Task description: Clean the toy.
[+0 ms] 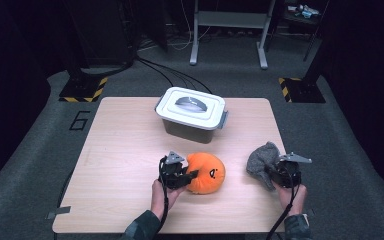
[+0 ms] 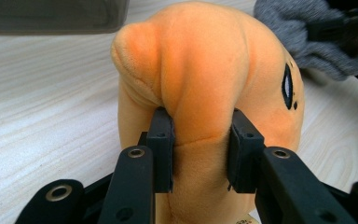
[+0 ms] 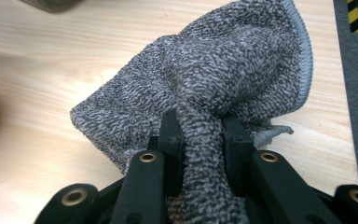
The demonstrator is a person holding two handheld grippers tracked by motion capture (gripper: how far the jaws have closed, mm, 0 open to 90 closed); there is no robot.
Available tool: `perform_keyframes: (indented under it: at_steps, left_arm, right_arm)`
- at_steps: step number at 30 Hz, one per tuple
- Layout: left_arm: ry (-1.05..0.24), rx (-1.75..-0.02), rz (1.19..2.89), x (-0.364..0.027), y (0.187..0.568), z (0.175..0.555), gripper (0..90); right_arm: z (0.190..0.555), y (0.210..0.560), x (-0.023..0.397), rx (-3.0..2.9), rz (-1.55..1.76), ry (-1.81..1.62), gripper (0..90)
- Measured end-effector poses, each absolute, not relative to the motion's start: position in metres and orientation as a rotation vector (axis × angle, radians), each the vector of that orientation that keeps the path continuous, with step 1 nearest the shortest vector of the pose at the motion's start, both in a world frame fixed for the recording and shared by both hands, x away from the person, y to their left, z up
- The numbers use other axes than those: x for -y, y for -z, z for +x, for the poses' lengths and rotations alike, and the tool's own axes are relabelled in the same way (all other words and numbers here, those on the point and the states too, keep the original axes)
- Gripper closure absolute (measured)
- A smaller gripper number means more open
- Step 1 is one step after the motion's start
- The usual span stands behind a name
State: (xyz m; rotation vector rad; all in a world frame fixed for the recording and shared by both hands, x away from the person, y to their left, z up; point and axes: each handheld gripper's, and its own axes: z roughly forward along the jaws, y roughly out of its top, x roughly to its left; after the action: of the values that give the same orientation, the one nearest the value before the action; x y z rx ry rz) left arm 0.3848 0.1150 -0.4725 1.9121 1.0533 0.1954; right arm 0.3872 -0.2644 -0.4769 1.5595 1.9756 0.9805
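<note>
Two tools at work: each of the person's hands carries one, and each has its own soft thing pinched between its jaws.
Left tool [image 1: 180,175]: clamped on the orange plush toy [image 1: 207,172]; in the left gripper view the two black pads dent a fold of plush between them [image 2: 200,154], so the bite is on a bunched ridge rather than the whole body, which is too wide to span.
Plush toy's place: on the tabletop [image 1: 120,160] near the person's edge, just in front of the lidded box, its dark face mark turned toward the right side.
Right tool [image 1: 280,172]: closed on the grey cloth [image 1: 262,157]; in the right gripper view a twisted rope of terry runs down between the pads [image 3: 200,154], and the rest of the cloth fans out above them.
Cloth's place: toward the right edge of the tabletop, well apart from the toy; whether its lower folds touch the wood cannot be told.
Why the grips look so: both things are limp, so gathering a fold gives the jaws something firm to hold.
Grey box [image 1: 192,115]: stands at the middle of the far half with its white lid on and handle flat; with the lid on, nothing can go inside yet.
Likely concern: a shallow pinch on plush may slip when lifted.
</note>
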Motion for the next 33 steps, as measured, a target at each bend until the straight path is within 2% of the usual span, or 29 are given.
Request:
perform_keyframes:
  at_steps: [7,21,28,33]
  left_arm:
    - [-0.218,-1.043,1.941,-0.114,0.474,0.385,67.4]
    - [-0.282,-1.008,1.977,-0.110,0.474,0.378,67.4]
    - [-0.291,-0.994,1.982,-0.109,0.474,0.377,67.4]
    - [-0.301,-0.985,1.985,-0.109,0.474,0.376,67.3]
  right_arm:
    - [0.378,0.459,0.256,-2.001,1.521,-1.034,73.4]
    - [0.368,0.428,0.206,-2.161,1.342,-1.174,73.1]
    - [0.374,0.417,0.156,-2.299,1.215,-1.249,72.5]
    - [0.384,0.427,0.127,-2.373,1.176,-1.184,72.6]
